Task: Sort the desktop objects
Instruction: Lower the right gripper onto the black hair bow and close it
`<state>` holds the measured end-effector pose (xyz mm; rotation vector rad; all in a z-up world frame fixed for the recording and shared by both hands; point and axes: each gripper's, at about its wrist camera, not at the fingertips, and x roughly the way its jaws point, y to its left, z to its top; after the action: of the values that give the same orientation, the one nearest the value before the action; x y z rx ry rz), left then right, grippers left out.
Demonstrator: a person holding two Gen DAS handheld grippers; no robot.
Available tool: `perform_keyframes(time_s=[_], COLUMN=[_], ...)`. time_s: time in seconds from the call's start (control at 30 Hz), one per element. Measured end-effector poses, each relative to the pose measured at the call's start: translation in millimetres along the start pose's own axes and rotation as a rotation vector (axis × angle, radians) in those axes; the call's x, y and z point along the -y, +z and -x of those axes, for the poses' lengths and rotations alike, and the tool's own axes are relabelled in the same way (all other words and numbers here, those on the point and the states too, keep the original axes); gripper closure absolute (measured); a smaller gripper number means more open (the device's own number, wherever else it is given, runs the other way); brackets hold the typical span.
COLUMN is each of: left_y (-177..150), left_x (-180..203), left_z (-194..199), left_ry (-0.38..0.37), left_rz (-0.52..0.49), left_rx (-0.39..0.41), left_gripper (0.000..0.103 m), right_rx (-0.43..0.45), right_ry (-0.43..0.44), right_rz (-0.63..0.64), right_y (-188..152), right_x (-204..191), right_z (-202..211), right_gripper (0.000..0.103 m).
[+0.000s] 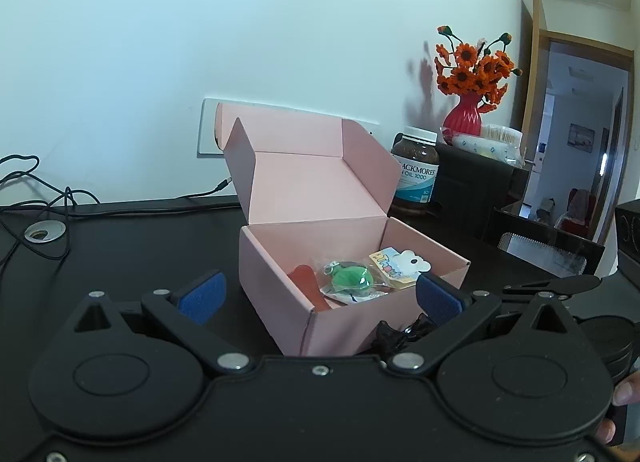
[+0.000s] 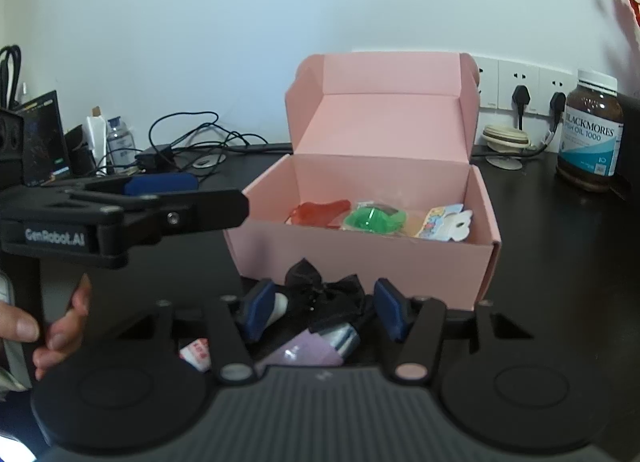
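A pink box [image 2: 360,254] sits open on the black desk [image 2: 560,262], its lid [image 2: 384,122] tilted back toward the wall. Inside lie a red piece [image 2: 320,212], a green toy in a clear wrapper [image 2: 374,219] and a small printed card [image 2: 444,222], all along the box floor. The near wall of the box is low, and the space above the opening is free.

The right gripper [image 2: 324,312] is low, just in front of the box's near wall, fingers spread wide with a black bow [image 2: 320,290] lying between them; the pads do not touch it. Under the bow are a pale purple packet [image 2: 308,352] and a small white tube [image 2: 196,354].

The left gripper [image 1: 320,294] is held at the box's near left corner, its fingers wide apart on either side of that corner and holding nothing. From the right wrist view it appears side-on at the left, above the desk.

Only the right wrist view shows the clutter of cables [image 2: 188,138] at the back left and the wall sockets [image 2: 516,82]. Only the left wrist view shows the red vase of orange flowers [image 1: 464,118] and the doorway [image 1: 580,142] at right. A brown supplement bottle [image 2: 592,134] stands right of the box, well apart.
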<state>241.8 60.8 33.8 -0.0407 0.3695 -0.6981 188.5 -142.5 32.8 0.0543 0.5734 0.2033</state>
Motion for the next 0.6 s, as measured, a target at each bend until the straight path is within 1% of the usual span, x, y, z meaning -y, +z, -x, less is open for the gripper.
perform_keyframes(time_s=[0.07, 0.13, 0.3, 0.6], left_y=[0.0, 0.0, 0.0, 0.0], left_x=[0.1, -0.1, 0.1, 1.2], left_z=[0.0, 0.0, -0.3, -0.9], left_ry=[-0.001, -0.001, 0.0, -0.006], left_rz=[0.0, 0.0, 0.001, -0.007], left_rx=[-0.001, -0.002, -0.004, -0.007], left_gripper=[0.0, 0.0, 0.0, 0.0], right_rx=[-0.02, -0.038, -0.027, -0.012], right_ry=[-0.01, -0.015, -0.012, -0.019], right_rz=[0.014, 0.016, 0.016, 0.03], right_y=[-0.6, -1.3, -2.0, -1.2], right_x=[-2.2, -2.9, -2.8, -6.3], right_z=[-3.3, -6.3, -5.1, -4.7], right_gripper=[0.06, 0.065, 0.068, 0.068])
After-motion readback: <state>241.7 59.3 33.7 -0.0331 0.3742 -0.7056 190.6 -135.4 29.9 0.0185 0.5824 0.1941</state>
